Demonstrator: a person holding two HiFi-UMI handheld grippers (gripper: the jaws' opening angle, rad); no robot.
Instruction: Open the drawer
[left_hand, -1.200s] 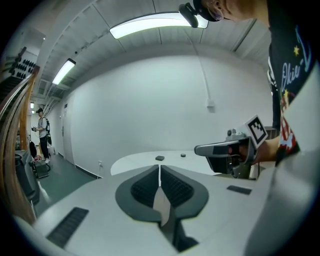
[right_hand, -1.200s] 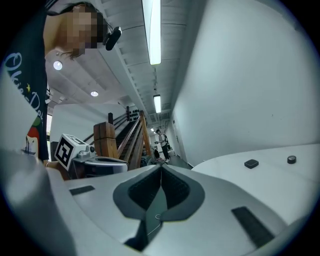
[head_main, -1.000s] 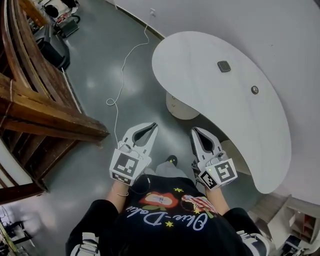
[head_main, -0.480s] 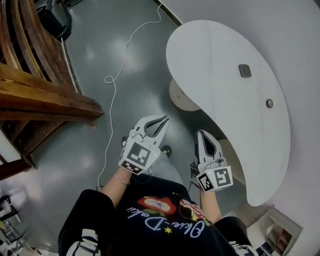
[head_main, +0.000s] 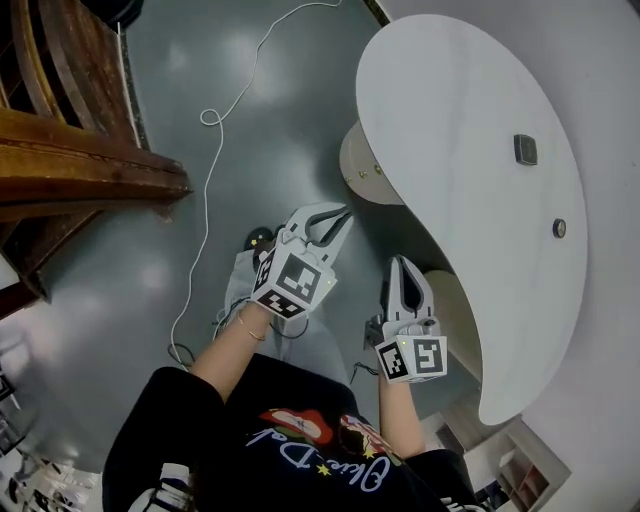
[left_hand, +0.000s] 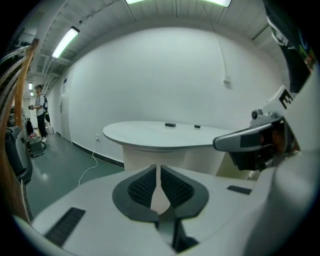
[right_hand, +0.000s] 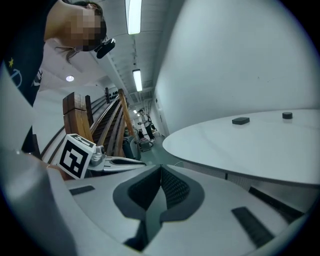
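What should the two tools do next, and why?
Probably open the left tool and reach toward the cabinet under the table. Both it and the right tool are shut, empty, and short of the cabinet, so nothing can be gripped yet.

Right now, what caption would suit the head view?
Shut, empty white left gripper and right gripper held beside a curved white tabletop above a glossy grey floor.

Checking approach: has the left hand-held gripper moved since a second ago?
Yes. The left hand-held gripper has closed in on the table base, rightward in head view.
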